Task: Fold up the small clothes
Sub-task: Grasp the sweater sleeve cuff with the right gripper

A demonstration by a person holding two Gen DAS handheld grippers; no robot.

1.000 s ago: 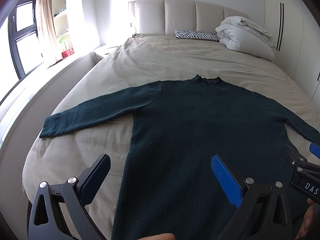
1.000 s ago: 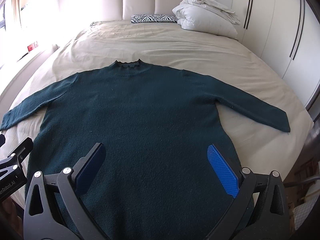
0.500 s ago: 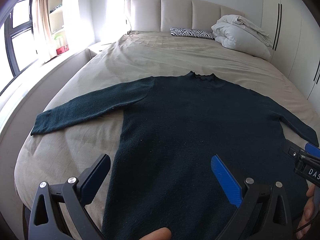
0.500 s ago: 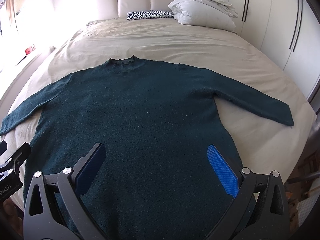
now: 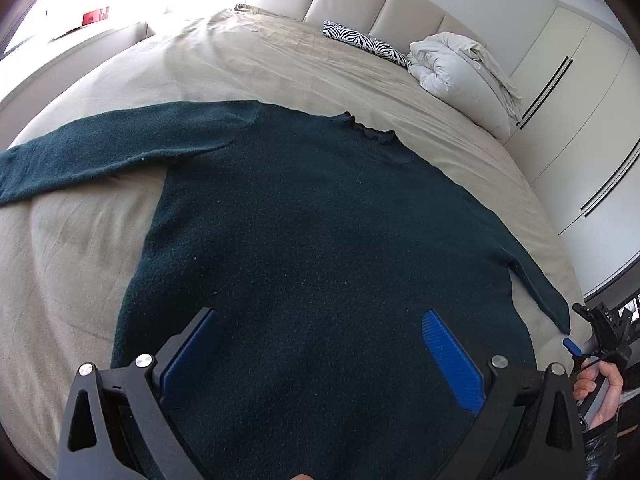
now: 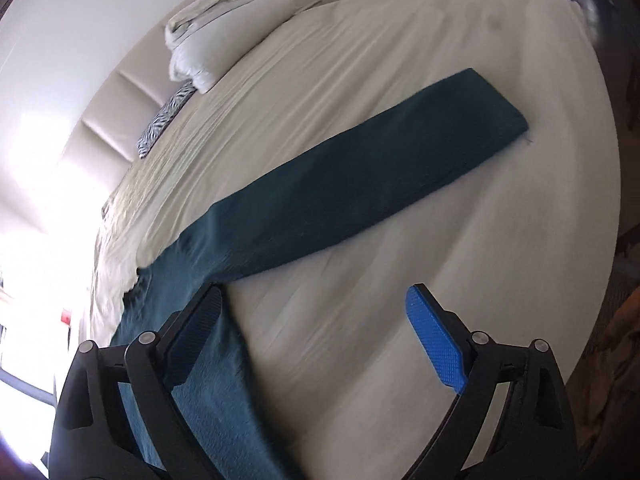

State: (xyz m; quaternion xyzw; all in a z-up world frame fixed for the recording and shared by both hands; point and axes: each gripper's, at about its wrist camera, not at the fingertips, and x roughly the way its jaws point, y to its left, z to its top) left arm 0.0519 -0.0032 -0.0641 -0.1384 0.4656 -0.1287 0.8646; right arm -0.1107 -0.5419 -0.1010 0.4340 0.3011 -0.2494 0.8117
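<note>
A dark green long-sleeved sweater lies flat on the beige bed, both sleeves spread out, its frilled collar toward the headboard. My left gripper is open and empty above the sweater's lower body. My right gripper is open and empty above the bedsheet beside the sweater's right sleeve, its left finger over the sweater's side edge. The right gripper also shows in the left wrist view, past the right cuff at the bed's corner.
The bed has a padded headboard, a zebra pillow and a folded white duvet at its head. White wardrobes stand to the right. A window ledge runs along the left.
Both grippers tilted down and moved closer to the bed. The right gripper swung right, from over the sweater's body to the bedsheet by the right sleeve. The sweater has not moved.
</note>
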